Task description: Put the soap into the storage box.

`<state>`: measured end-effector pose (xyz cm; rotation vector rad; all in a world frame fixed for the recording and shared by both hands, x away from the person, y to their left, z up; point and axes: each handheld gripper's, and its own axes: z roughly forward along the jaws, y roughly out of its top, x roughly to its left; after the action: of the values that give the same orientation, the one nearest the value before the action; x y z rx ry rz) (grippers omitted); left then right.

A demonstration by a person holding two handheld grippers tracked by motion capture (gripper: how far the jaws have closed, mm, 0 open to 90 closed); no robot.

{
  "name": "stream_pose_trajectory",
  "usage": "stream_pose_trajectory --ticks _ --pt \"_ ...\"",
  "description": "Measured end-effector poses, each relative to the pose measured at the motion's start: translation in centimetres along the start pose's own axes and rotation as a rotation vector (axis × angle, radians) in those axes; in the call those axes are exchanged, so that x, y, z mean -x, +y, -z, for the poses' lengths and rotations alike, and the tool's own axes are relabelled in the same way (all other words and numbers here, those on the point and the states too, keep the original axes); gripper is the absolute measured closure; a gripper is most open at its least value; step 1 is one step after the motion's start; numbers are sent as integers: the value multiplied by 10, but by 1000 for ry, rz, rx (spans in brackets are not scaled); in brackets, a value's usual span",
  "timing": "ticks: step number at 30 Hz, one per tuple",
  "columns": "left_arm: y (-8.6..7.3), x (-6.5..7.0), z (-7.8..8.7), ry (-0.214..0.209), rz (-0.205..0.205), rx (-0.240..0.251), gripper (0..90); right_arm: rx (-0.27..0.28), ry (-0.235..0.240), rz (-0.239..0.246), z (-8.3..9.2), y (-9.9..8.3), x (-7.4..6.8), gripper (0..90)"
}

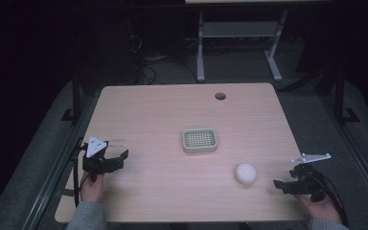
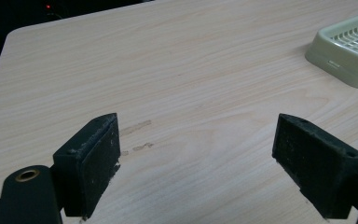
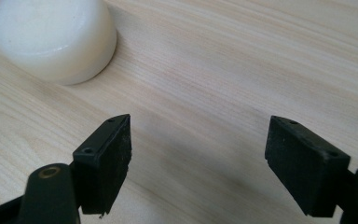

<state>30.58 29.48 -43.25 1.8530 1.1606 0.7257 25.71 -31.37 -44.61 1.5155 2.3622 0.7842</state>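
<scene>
The left hand-held gripper [image 1: 120, 156] sits low at the near left of the tabletop [image 1: 172, 110], held from below by the person's left hand [image 1: 92, 188], with its jaws aimed toward the table's middle and right. In the left gripper view its jaws stand wide apart with nothing between them, bare wood showing in the gap. The right hand-held gripper [image 1: 279, 184] is held low at the near right edge by the right hand [image 1: 323, 207], jaws pointing left toward the white round soap [image 1: 246, 173]. In the right gripper view its jaws are likewise spread wide and empty; the soap lies on the wood ahead and to the left of the left jaw, apart from it and not touched. The soap rests on the near right part of the tabletop, near the right hand-held gripper and well apart from the left one. A pale green soap dish [image 1: 200, 140] with a slotted grid top stands near the table's centre, separate from the soap, farther in and to its left. A round cable hole [image 1: 220, 96] lies near the far edge. Open wood surrounds both items, with wide free room on the left half and along the far edge.
</scene>
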Motion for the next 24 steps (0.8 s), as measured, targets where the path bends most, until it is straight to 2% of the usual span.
stream_pose_trajectory --ticks 5,9,12,18,22,24 --pt "0 -1 0 -8 1 -3 148 -14 -6 18 2 2 0 221" --pt "-1 -2 0 -5 8 -1 148 -21 4 15 3 4 -1 221" --pt "-1 -3 1 8 5 1 148 -29 7 26 7 9 -6 221" --pt "-2 -3 -1 -1 11 2 148 -31 13 47 10 17 -11 221" --pt "-2 -3 -1 -3 15 5 149 -36 17 44 12 20 -12 221" --pt "-2 -3 -1 -4 14 6 148 -39 20 66 13 23 -14 221"
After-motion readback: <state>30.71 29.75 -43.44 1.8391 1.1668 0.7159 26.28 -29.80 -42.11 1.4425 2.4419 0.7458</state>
